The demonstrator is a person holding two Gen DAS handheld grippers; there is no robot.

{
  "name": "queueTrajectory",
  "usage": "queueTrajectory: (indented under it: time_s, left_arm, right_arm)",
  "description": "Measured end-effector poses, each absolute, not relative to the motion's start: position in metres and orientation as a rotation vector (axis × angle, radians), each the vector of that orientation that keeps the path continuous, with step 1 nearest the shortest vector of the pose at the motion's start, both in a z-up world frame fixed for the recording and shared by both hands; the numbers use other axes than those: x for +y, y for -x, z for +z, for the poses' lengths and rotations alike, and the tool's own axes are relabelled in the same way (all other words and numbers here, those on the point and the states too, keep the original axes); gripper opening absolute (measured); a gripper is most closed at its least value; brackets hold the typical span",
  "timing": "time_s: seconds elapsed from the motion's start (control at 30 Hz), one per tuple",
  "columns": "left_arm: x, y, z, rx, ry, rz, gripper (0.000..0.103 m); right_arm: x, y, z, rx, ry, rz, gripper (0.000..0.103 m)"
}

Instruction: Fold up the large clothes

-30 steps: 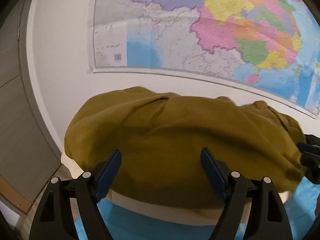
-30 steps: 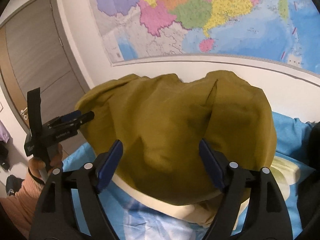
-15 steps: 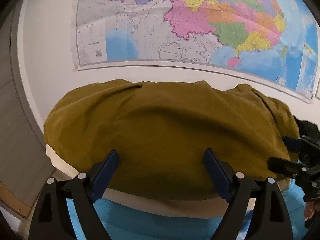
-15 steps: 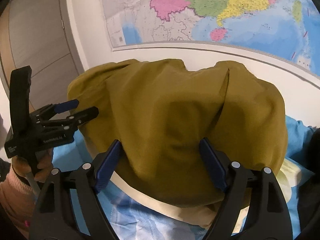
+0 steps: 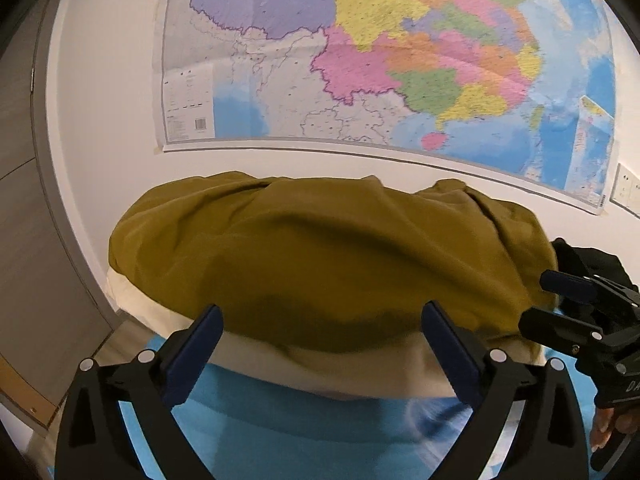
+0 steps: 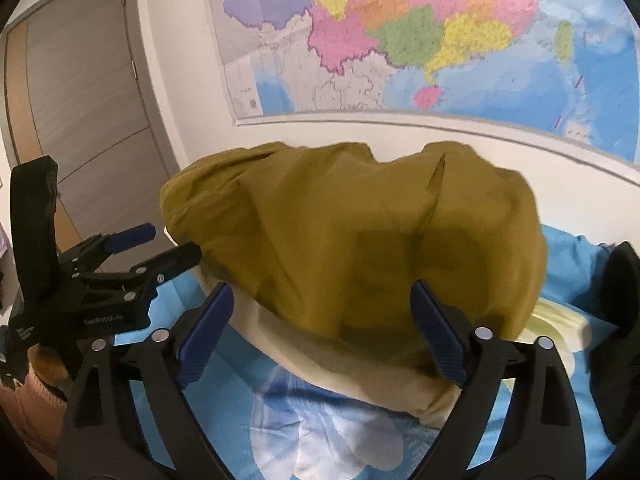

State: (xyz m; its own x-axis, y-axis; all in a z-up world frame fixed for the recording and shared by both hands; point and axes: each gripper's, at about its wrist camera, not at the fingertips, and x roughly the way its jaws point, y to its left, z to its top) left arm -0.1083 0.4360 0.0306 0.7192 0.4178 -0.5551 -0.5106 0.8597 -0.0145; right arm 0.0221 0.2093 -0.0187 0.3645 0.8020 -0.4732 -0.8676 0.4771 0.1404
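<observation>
An olive-brown garment lies in a rumpled heap over a cream pillow at the head of a bed; it also shows in the right wrist view. My left gripper is open and empty, its blue pads just short of the heap's near edge. My right gripper is open and empty in front of the heap. Each gripper shows in the other's view: the right one at the heap's right end, the left one at its left end.
The bed has a blue patterned sheet. A white wall with a large coloured map stands right behind the pillow. A grey-brown door is to the left. A dark garment lies at the right.
Both grippers have drawn back and tilted up slightly, so more wall and map shows. The garment has settled lower and flatter on the pillow. Both grippers stayed open.
</observation>
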Motion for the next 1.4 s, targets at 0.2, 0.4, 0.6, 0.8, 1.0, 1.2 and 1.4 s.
queueTrajectory:
  time_s: [0.2, 0.4, 0.6, 0.8, 1.0, 1.2, 1.4]
  left_arm:
    - [0.421, 0.116, 0.033, 0.565, 0.186, 0.526, 0.096]
    - [0.41, 0.123, 0.031, 0.567, 0.223, 0.544, 0.096]
    - [0.401, 0.127, 0.027, 0.57, 0.257, 0.555, 0.096]
    - [0.39, 0.134, 0.026, 0.569, 0.243, 0.58, 0.096]
    - [0.381, 0.141, 0.024, 0.576, 0.247, 0.594, 0.096]
    - [0.372, 0.147, 0.022, 0.573, 0.239, 0.604, 0.096]
    - [0.365, 0.149, 0.017, 0.591, 0.245, 0.597, 0.096]
  right_arm:
    - [0.192, -0.007, -0.014, 0.482, 0.141, 1.057, 0.097]
    - [0.182, 0.002, -0.016, 0.471, 0.144, 1.047, 0.097]
    - [0.177, 0.01, -0.021, 0.476, 0.14, 1.037, 0.097]
    - [0.172, 0.017, -0.026, 0.478, 0.144, 1.032, 0.097]
    - [0.164, 0.021, -0.035, 0.497, 0.14, 1.027, 0.097]
    - [0.153, 0.026, -0.039, 0.504, 0.13, 1.017, 0.097]
    - [0.148, 0.031, -0.043, 0.504, 0.139, 1.016, 0.097]
